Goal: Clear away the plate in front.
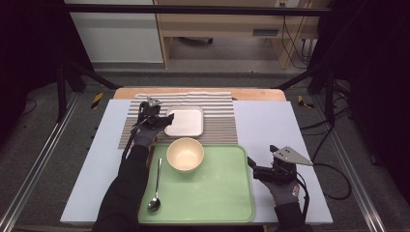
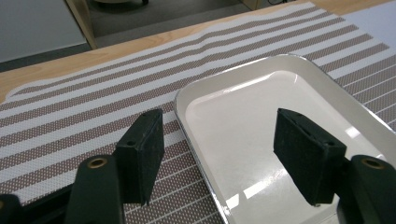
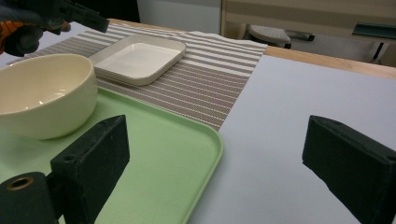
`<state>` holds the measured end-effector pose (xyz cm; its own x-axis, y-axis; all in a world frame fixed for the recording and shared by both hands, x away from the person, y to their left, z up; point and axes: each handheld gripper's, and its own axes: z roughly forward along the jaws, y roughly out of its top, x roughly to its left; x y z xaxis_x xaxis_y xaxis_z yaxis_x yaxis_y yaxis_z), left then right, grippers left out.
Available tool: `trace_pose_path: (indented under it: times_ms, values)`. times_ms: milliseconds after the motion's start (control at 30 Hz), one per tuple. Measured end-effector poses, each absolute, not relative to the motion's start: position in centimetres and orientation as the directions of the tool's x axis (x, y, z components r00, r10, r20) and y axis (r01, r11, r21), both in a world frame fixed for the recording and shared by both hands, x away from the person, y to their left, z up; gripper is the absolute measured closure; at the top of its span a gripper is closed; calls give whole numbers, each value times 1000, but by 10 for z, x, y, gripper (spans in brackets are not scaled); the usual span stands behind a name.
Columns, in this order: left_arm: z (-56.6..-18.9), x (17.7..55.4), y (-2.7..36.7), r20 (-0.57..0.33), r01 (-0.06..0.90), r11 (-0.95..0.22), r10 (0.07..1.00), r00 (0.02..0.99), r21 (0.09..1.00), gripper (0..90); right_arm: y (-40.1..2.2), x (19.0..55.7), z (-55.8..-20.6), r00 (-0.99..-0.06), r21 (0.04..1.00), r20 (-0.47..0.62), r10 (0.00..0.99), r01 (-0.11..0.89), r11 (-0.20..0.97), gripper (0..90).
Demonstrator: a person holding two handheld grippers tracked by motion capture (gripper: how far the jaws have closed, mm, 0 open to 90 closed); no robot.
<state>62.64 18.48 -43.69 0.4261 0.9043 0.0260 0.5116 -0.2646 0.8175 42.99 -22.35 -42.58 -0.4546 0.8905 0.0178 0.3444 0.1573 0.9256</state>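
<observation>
My left gripper point(image 1: 167, 119) hangs over the near left corner of the white plate point(image 1: 185, 121), which lies on the striped mat point(image 1: 220, 123) at the far side of the table point(image 1: 270, 125). In the left gripper view my jaws stand apart with the plate's point(image 2: 280, 102) raised rim running between them: one pad is over the mat point(image 2: 70, 112), the other over the plate's inside, and neither presses on it, so the grip is loose and holds nothing. My right gripper point(image 1: 252, 166) rests at the right edge of the green tray point(image 1: 217, 193), jaws spread wide and bare. In the right gripper view one jaw sits over the tray point(image 3: 163, 154) and the other over the grey table point(image 3: 289, 121). The cream bowl point(image 1: 185, 154) stands at the far end of the tray, just in front of the plate. A spoon point(image 1: 155, 191) lies along the tray's left side, bowl end nearest me.
</observation>
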Motion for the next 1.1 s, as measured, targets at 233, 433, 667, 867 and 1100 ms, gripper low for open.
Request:
trace_pose_path:
  times_ms: [233,433,667,867,1100]
  values:
    - [-445,631,186,10,535,-263,903,429,803,365,-222,430,-426,-456,924,20,890,348,157,77]
    - [-451,633,185,8,550,-269,903,430,790,418,-222,430,-427,-454,924,22,891,349,156,77]
    - [-460,635,185,12,583,-273,912,411,765,518,-222,431,-427,-455,923,14,890,349,164,77]
    - [-467,635,193,-15,609,-254,917,399,751,614,-223,431,-428,-455,922,17,890,352,162,77]
    - [-470,636,195,-35,628,-243,917,396,740,685,-222,431,-428,-456,921,17,890,353,163,77]
